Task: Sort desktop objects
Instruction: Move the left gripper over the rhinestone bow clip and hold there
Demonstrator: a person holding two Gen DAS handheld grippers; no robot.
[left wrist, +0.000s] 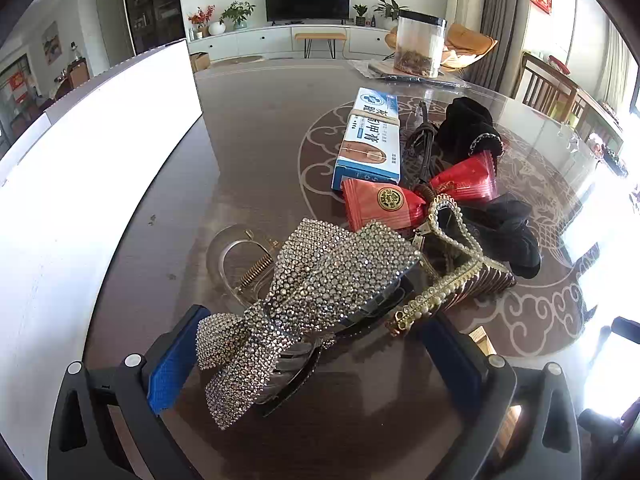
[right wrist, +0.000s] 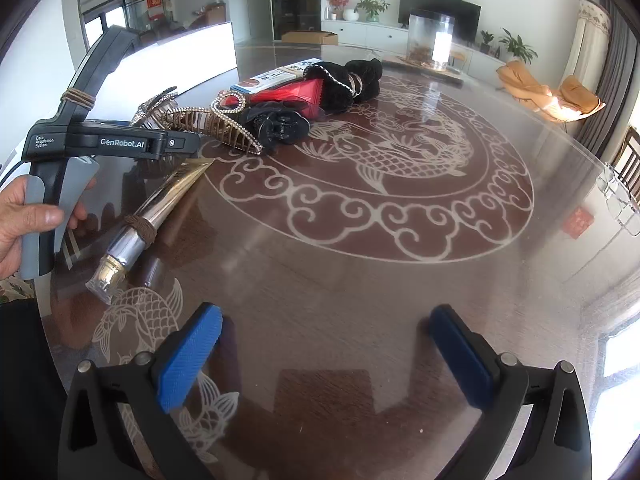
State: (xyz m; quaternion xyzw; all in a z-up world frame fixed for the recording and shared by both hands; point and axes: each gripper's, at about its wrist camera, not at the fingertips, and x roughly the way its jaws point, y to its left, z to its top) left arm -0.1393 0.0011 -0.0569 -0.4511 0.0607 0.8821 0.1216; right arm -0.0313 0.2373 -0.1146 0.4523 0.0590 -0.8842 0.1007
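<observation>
A rhinestone bow hair clip (left wrist: pixel 304 304) lies on the glass table between the fingers of my left gripper (left wrist: pixel 316 356), which is open around it; neither pad visibly presses it. Behind it lie a pearl-edged brown claw clip (left wrist: pixel 460 276), two red candy packets (left wrist: pixel 380 204), a blue and white medicine box (left wrist: pixel 370 140), a clear hair clip (left wrist: pixel 240 256), black cloth items (left wrist: pixel 468 128) and a black clip (left wrist: pixel 516 236). My right gripper (right wrist: pixel 326 356) is open and empty over bare table. A silver tube (right wrist: pixel 156 216) lies to its left, under the left gripper's body (right wrist: pixel 100 136).
A large white box (left wrist: pixel 92 184) stands on the left of the table. A clear jar (left wrist: pixel 420 44) stands on a mat at the far edge. The round glass table (right wrist: pixel 400 280) has a dragon pattern. Chairs stand beyond its right edge.
</observation>
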